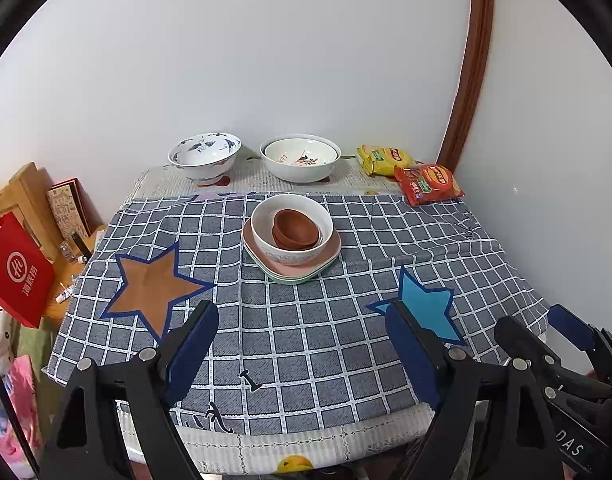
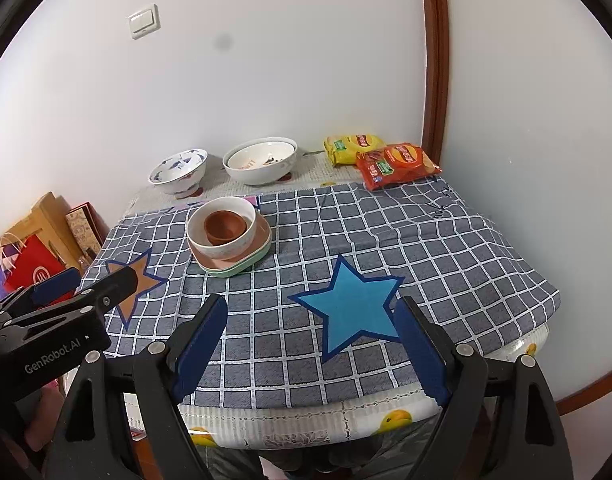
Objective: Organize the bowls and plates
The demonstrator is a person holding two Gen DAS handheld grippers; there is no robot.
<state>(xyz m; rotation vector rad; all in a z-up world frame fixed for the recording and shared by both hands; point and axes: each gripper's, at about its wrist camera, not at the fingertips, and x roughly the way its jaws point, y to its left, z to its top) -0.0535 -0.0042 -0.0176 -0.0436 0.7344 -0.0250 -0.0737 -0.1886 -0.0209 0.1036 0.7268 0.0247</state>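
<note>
In the middle of the checked cloth stands a stack: brown bowls nested in a white bowl, on a pink plate over green plates. Against the back wall sit a blue-patterned bowl and a large white bowl. My left gripper hovers open over the near part of the table, nothing between its fingers. My right gripper is open beside it, near the blue star, also holding nothing.
A yellow snack bag and a red snack bag lie at the back right corner. An orange star marks the cloth at left. A red paper bag and wooden furniture stand left of the table.
</note>
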